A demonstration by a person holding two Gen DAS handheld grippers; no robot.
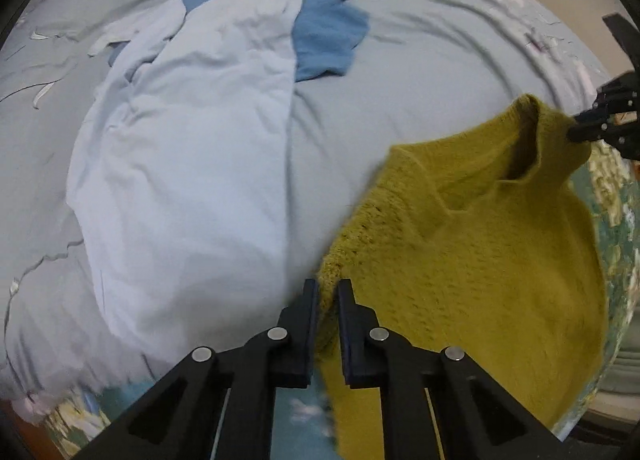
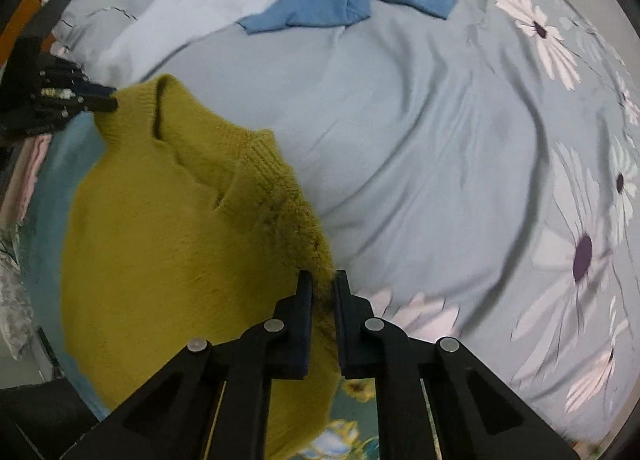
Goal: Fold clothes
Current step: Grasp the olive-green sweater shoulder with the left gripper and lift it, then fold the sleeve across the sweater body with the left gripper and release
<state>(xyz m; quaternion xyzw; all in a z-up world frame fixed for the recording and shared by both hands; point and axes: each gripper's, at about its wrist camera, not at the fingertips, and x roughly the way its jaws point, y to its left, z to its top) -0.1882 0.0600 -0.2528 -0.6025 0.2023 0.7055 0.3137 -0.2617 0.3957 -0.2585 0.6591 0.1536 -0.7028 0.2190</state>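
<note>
Held up between both grippers above a pale grey-blue bedsheet with white daisy print (image 2: 460, 131): a mustard-yellow knitted sweater (image 1: 480, 260), neck opening facing upward, body hanging down toward the near edge of the bed. Left gripper (image 1: 328, 292) pinched nearly closed on one shoulder edge of the knit, yarn visible squeezed between the two black fingers. Right gripper (image 2: 323, 284) likewise clamped narrowly on the opposite shoulder edge, fuzzy fabric caught in the slim gap. Each gripper also seen from the other camera at the far corner of the sweater, gripping the cloth beside the collar. Farther back on the sheet, well apart from the sweater: a light blue garment (image 1: 192, 163) spread long and crumpled, lying partly over a darker medium-blue knitted garment (image 1: 328, 35). Both untouched by either gripper. Sheet wrinkled in long curved folds between the two piles. Edges of both views blurred.
</note>
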